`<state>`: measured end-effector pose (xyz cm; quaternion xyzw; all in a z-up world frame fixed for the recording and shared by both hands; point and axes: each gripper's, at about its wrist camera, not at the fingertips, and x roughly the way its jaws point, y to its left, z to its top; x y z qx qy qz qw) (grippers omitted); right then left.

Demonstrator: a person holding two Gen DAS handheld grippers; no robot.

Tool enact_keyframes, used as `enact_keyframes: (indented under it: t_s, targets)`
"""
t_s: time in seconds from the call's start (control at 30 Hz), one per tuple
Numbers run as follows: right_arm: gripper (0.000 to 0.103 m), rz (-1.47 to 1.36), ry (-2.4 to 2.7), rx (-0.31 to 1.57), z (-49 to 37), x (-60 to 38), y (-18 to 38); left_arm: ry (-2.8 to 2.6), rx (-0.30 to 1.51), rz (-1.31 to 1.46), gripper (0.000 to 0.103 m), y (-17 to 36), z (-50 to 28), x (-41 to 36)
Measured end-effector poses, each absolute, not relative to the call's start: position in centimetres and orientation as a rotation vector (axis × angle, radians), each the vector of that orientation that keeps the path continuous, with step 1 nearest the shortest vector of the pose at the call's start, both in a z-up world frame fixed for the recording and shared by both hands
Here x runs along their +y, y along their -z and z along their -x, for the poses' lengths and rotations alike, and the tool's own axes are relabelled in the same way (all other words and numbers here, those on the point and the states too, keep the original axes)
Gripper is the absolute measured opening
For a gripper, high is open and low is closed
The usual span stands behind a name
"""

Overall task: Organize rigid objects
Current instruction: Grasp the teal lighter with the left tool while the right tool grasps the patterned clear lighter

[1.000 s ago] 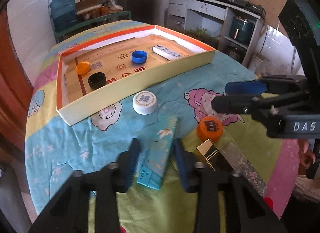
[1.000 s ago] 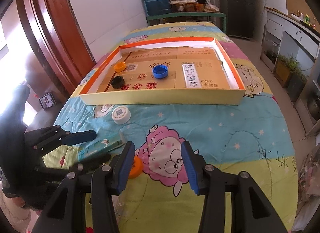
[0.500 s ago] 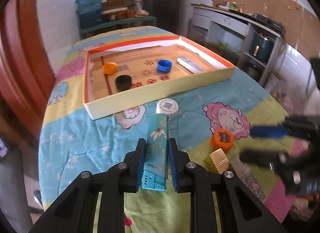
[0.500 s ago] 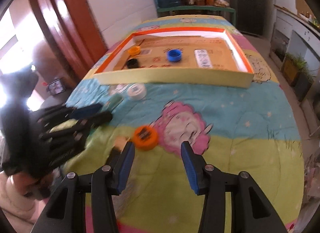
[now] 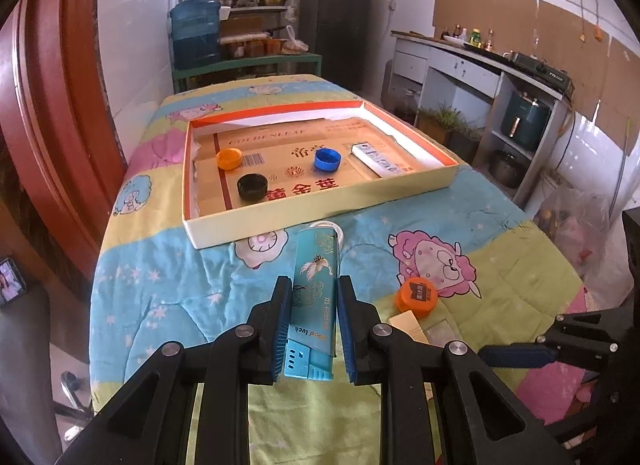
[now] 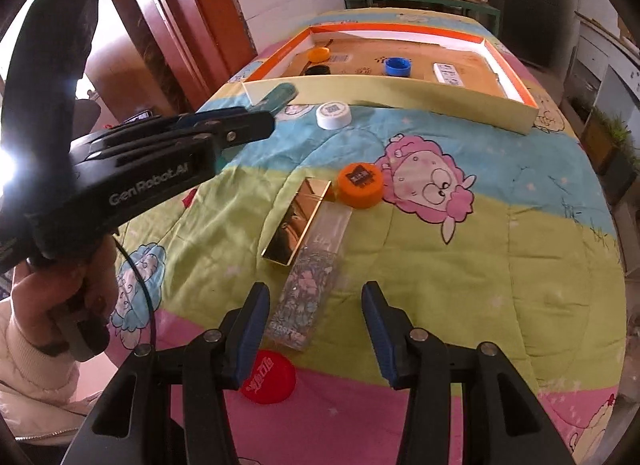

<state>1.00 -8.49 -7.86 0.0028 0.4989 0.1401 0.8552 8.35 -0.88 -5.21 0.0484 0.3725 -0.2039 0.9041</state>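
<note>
Each claw is black plastic with two angular fingers, blue ribbed pads [image 5: 280,329] and silver screws at the joints. The left claw [image 6: 260,121] bears white lettering and a black cable. The person's hand [image 6: 52,297] emerges from a cream sleeve [image 6: 28,381].

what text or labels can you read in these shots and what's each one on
"GenRobot.AI": side of the left gripper body.
"good luck": teal lighter, seen upside down.
"GOLDENLEAF": cardboard lining the tray; the red Chinese characters near its front are too distorted to read surely.
White lettering on the red cap: too blurred.
QR code on the white cap and black label on the orange cap: too small.
</note>
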Motion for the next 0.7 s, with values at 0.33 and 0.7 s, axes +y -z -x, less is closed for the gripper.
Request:
enact_keyframes:
  t_s: [0.33,0.7]
  targets:
    - [0.029,0.079,-0.231,1.046,-1.8,-8.3,8.1,0.419,0.782,-0.08,0.023,5.5,-8.5,-0.4]
    - [0.021,0.134,-0.228,1.026,-3.8,-7.4,8.2,0.413,0.787,-0.073,0.023,5.6,-8.7,-0.5]
